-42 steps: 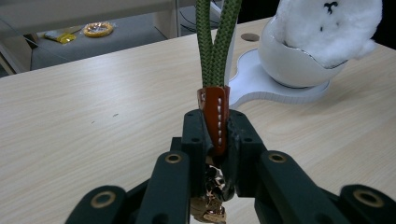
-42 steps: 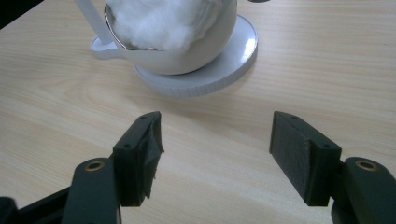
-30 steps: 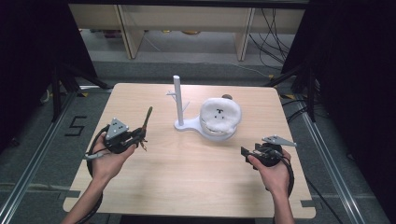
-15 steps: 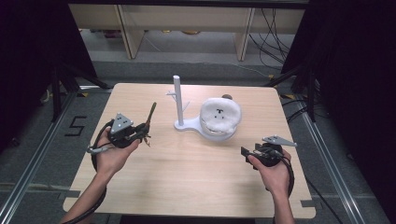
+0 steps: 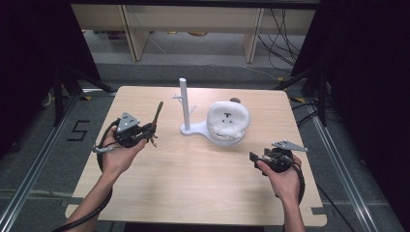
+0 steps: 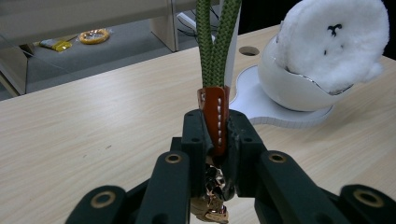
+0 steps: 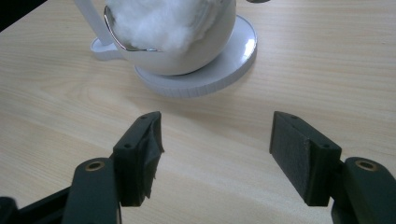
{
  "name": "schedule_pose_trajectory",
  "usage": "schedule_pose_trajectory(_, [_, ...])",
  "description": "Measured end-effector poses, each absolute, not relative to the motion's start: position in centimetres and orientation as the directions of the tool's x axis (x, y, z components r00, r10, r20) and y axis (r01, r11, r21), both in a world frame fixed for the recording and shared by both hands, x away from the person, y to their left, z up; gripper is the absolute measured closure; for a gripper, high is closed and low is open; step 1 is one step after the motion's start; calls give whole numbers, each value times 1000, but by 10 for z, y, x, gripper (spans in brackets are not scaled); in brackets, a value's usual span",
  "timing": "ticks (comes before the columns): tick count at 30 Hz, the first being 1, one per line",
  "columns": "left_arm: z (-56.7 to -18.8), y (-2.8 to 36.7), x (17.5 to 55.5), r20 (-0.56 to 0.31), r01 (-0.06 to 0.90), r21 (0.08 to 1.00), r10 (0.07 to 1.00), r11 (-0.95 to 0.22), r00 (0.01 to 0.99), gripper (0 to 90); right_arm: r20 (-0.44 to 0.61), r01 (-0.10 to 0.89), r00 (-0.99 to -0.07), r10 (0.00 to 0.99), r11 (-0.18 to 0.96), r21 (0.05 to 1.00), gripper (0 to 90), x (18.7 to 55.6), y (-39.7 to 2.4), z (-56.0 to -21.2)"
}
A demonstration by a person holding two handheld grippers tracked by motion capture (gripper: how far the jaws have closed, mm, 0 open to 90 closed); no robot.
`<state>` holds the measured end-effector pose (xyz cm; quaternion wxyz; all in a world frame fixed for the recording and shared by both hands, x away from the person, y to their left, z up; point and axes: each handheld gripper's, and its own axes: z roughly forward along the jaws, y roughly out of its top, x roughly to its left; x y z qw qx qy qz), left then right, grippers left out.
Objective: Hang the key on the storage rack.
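Clamping a green cord keychain (image 6: 215, 107) by its orange leather tab, left gripper (image 5: 145, 134) left of the white stand (image 5: 185, 106), right gripper (image 5: 255, 158) wide open, empty, near the stand's right side above the tabletop (image 5: 193, 183)

Table (image 5: 193, 183): matt pale wood grain. Cord (image 6: 215, 42): green braided, stitched orange leather tab (image 6: 215, 116). Bowl (image 6: 289, 88): glossy white; plush (image 6: 336, 42): fluffy.
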<state>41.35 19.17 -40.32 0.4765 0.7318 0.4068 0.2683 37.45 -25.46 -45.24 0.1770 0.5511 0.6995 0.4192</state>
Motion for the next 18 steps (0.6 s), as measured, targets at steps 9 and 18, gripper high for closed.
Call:
schedule_pose_trajectory(9, [-401,188,421,6,333,918,850,-213,527,787,192,626,-323,927,57,778,353,374,-256,-452])
schedule_pose_trajectory(18, [-398,182,426,8,330,920,849,-214,528,787,226,625,-322,919,28,780,353,375,-255,-453])
